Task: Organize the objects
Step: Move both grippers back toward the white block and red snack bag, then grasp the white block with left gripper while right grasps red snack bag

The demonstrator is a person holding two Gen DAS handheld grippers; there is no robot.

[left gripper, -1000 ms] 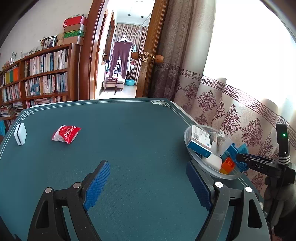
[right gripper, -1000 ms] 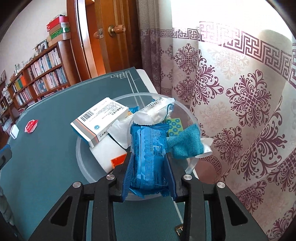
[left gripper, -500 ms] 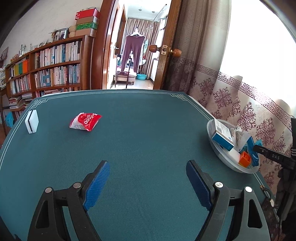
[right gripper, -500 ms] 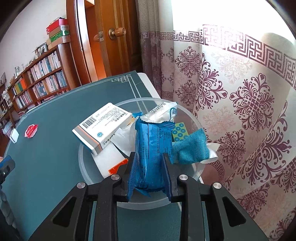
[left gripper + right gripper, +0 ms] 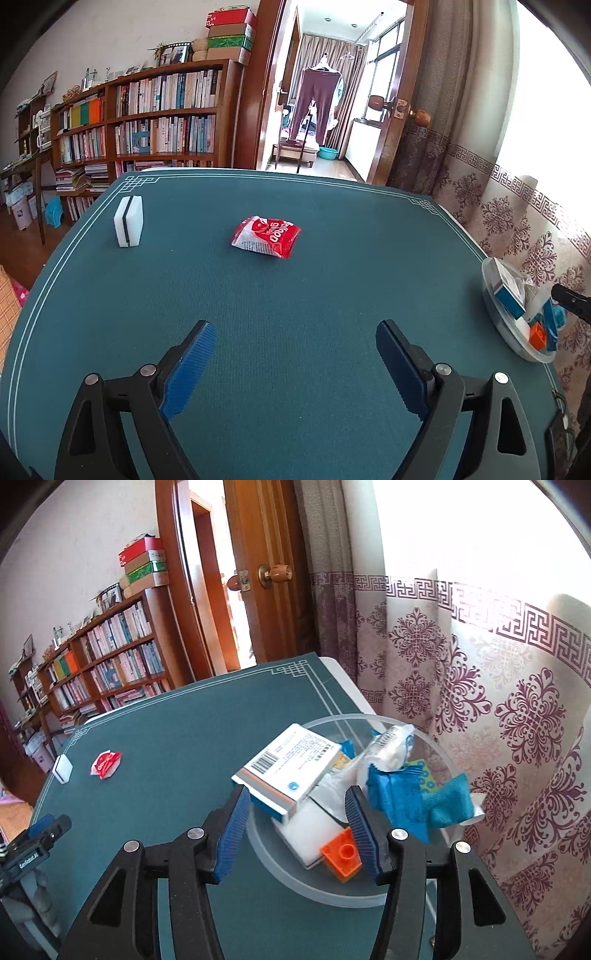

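A clear bowl (image 5: 436, 746) at the table's right edge holds a white box (image 5: 291, 771), a blue packet (image 5: 399, 797), a teal cloth (image 5: 448, 801), an orange brick (image 5: 341, 856) and a white block. My right gripper (image 5: 297, 823) hovers over the bowl's near rim, its jaws opening, with no pad pressing on anything. On the green table lie a red packet (image 5: 266, 236) and a white sponge with a black stripe (image 5: 128, 220). My left gripper (image 5: 295, 358) hangs open above bare cloth, well short of the red packet, jaws still widening. The bowl (image 5: 502, 321) shows at the right edge.
A patterned curtain (image 5: 480, 664) hangs close behind the bowl. Bookshelves (image 5: 147, 122) and an open wooden door (image 5: 384, 110) stand past the table's far edge. The other gripper's tip (image 5: 37, 834) shows at lower left in the right wrist view.
My right gripper let go of the blue packet, which now lies in the bowl, and pulled back. The left gripper swung left, bringing the red packet and sponge toward the middle of its view.
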